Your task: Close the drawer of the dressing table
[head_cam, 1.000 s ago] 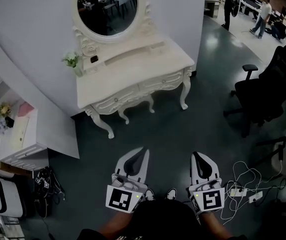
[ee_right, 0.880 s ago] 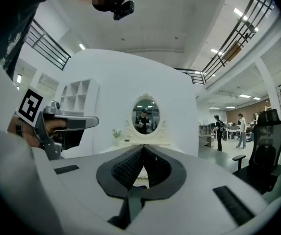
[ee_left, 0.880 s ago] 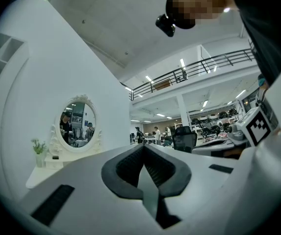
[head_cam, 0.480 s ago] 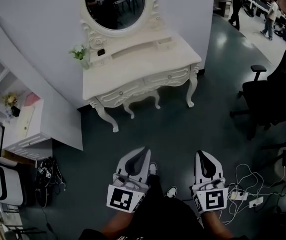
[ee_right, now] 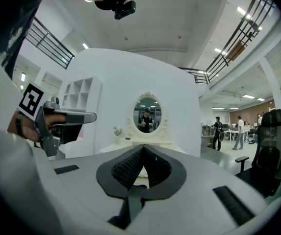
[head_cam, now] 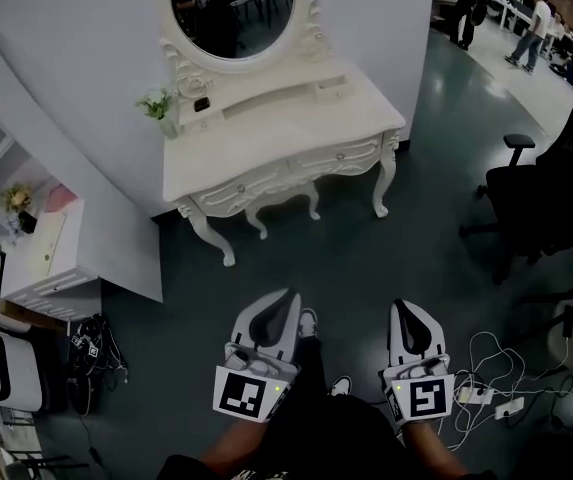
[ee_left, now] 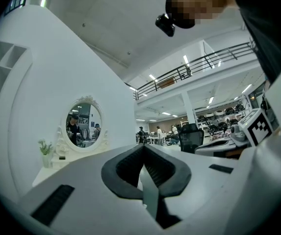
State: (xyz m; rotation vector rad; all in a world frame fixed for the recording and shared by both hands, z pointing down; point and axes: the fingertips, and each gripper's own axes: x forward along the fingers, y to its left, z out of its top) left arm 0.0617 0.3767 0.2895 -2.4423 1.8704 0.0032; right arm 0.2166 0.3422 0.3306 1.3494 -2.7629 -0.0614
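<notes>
So both grippers are basically just parked. The left gripper [head_cam: 282,302] has its jaws pinched together with nothing between them, and the right gripper [head_cam: 399,310] is the same, shut and empty. Both are held out level in front of the person's body, side by side over the dark floor [head_cam: 366,248]. Neither is anywhere near the furniture. The dressing table [head_cam: 286,133] stands well apart from them across the floor, backed up against the white wall with its oval mirror [head_cam: 231,8] on top. As I read it, the task hasn't really started: the person has to walk up and get a gripper onto a drawer face before any pushing happens. The two front drawers [head_cam: 341,155] run along the table's front edge, but from the head view I honestly can't tell which one is pulled out, or how far, and nothing inside either is visible. As for containers, a little vase with a green sprig [head_cam: 159,105] sits at the table's back left corner. Off to the left, the white shelf unit [head_cam: 51,268] has some flowers [head_cam: 16,200] and something pink on it. A black office chair [head_cam: 541,193] is off to the right.
</notes>
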